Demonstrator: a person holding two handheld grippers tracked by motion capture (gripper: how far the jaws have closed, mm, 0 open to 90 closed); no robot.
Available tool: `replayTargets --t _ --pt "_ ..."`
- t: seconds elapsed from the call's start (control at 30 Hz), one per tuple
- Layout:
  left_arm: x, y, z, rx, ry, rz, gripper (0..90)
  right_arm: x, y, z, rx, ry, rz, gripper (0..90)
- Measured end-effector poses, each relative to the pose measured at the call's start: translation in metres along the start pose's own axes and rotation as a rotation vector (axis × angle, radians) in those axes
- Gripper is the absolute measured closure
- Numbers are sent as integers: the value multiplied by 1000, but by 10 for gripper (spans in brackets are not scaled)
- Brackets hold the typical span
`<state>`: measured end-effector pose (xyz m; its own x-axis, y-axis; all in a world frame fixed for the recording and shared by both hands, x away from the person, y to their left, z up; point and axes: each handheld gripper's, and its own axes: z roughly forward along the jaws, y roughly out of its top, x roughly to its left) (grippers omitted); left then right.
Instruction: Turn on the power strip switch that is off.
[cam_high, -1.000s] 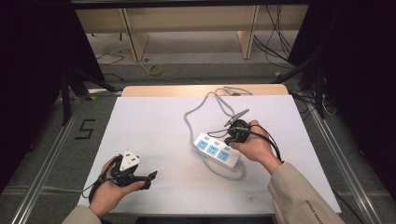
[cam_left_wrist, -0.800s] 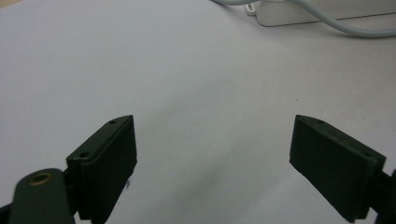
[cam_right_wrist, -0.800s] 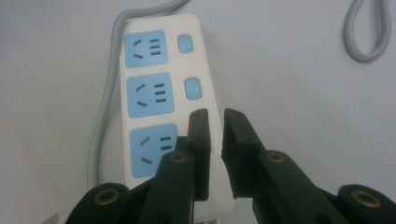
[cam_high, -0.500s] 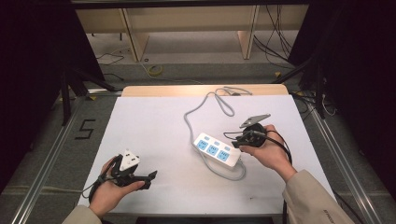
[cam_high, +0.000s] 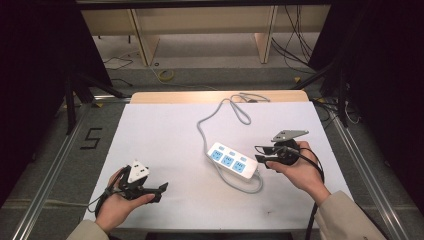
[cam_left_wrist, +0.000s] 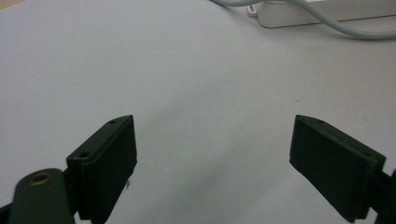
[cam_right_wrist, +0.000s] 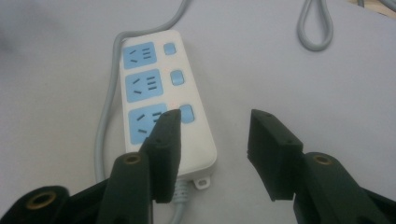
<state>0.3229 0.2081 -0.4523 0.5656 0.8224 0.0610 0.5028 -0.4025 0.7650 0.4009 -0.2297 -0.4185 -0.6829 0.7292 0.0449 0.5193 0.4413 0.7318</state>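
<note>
Since 1 s ago the right claw (cam_high: 263, 160) has drawn back from over the power strip (cam_high: 233, 161) toward the right side of the worktop (cam_high: 165, 130); it was above the strip's near end, now it sits just off that end. The left claw (cam_high: 159, 190) has kept its place near the front left corner. The strip and its cord (cam_high: 210, 117) have not shifted.

Right claw: jaws spread, nothing between them. In the right gripper view the claw (cam_right_wrist: 212, 140) hangs over the strip's cord end; one jaw overlaps the nearest of the 3 blue sockets (cam_right_wrist: 145, 122), the other stands over bare worktop beside the strip (cam_right_wrist: 161, 93).

Left claw: jaws spread wide, nothing held. In the left gripper view the claw (cam_left_wrist: 212, 154) faces bare worktop, with the strip (cam_left_wrist: 322, 14) well apart at the top edge.

The strip lies diagonally right of centre, its cord looping round its near end and running to the far edge. Open room lies left and front of the strip; the right claw is near the right edge.
</note>
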Motion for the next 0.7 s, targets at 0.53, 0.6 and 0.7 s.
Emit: replayTargets --t 0.53,0.6,0.7 --pt "0 0 0 -1 2 1 146 -4 -32 -23 -124 -14 43 392" --pt "0 0 0 -2 1 0 146 -5 -35 -25 -134 -16 50 381" --pt "0 0 0 -3 1 0 146 -5 -42 -28 -150 -24 57 367"
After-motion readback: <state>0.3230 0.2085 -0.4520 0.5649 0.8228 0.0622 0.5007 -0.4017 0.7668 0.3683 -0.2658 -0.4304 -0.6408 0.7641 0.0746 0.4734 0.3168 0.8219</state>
